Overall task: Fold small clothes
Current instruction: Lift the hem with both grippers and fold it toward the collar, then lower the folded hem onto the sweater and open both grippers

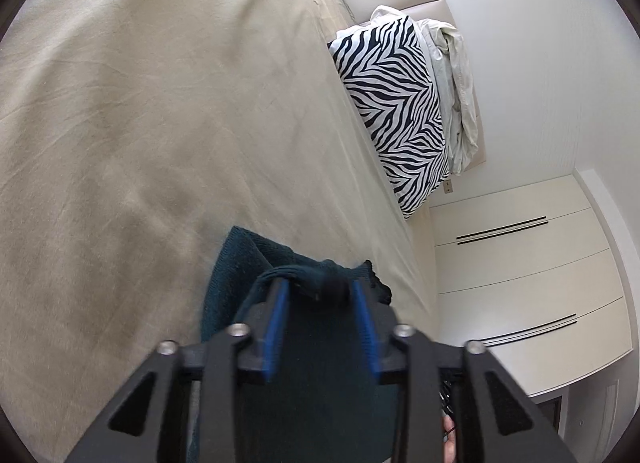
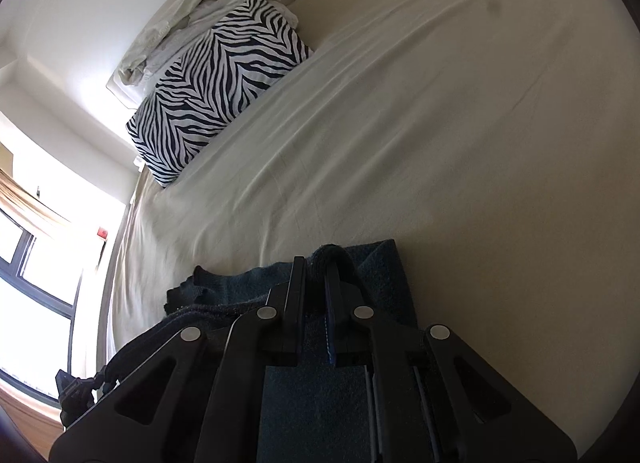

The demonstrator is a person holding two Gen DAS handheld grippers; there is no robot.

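Teal knit garment is bunched between the blue pads of my left gripper, which is clamped on a fold of it, and my right gripper pinches another fold (its jaws nearly closed). It lies on the beige bedsheet near the bed's edge, with a zebra-print pillow well beyond at the headboard.

A home bedroom: a sheeted bed, a zebra-print pillow, white wardrobe doors and a window.
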